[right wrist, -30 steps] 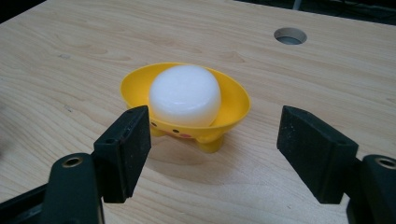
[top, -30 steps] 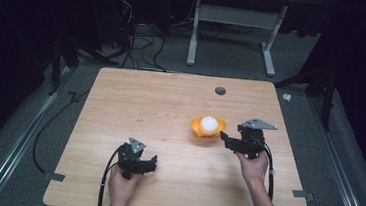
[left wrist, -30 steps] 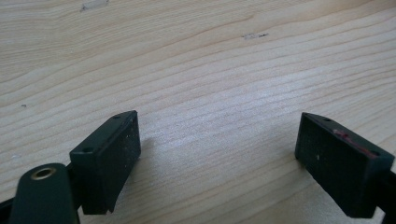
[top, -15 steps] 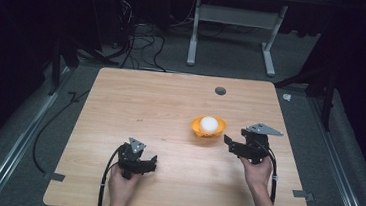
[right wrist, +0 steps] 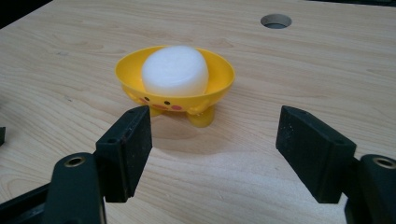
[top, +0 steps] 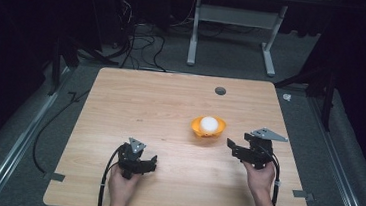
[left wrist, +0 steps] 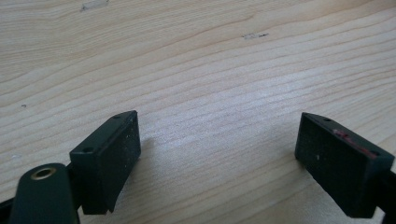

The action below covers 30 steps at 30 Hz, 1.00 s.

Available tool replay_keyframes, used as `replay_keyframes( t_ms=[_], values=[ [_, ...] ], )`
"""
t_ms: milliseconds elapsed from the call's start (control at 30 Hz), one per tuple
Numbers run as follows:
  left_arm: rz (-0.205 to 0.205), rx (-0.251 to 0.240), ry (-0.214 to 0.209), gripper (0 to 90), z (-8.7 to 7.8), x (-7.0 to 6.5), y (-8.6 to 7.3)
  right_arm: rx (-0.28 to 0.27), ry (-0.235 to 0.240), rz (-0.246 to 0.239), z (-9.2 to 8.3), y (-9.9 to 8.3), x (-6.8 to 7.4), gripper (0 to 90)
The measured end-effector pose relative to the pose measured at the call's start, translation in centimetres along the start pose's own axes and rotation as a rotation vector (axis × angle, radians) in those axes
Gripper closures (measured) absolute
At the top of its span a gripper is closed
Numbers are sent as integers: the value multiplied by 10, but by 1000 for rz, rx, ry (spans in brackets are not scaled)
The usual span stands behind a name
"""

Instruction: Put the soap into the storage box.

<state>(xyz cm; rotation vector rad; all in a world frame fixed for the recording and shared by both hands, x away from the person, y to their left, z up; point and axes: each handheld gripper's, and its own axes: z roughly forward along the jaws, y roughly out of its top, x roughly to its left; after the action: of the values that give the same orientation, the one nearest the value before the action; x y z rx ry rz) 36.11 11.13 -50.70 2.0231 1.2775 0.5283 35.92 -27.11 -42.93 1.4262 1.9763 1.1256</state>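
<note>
A small yellow bowl (top: 208, 129) (right wrist: 219, 88) with a painted face and stubby feet stands on the wooden table (top: 145, 105), right of centre. In it lies a white rounded block (top: 209, 124) (right wrist: 175, 70). My right gripper (top: 234, 151) (right wrist: 212, 151) hovers just to the bowl's right, open, its jaws pointing at the bowl with a short gap before it. My left gripper (top: 149, 164) (left wrist: 217, 163) rests near the table's front, left of centre, open over bare wood, nothing between its jaws.
A round cable hole (top: 220, 91) (right wrist: 276, 20) sits in the tabletop behind the bowl. Tape strips mark the front corners (top: 54, 176). Cables trail from both grippers off the front edge. Dark floor and a desk frame (top: 233, 22) lie beyond the table.
My right gripper has drawn back from the bowl, toward the right and the front edge, now empty and open. The left gripper has stayed put.
</note>
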Motion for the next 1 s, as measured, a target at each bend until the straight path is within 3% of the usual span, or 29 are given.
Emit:
replay_keyframes(
  t_ms=[1000],
  values=[
    [0,0,0,145,0,0,0,29,-8,23,-10,-22,-3,278]
  ],
)
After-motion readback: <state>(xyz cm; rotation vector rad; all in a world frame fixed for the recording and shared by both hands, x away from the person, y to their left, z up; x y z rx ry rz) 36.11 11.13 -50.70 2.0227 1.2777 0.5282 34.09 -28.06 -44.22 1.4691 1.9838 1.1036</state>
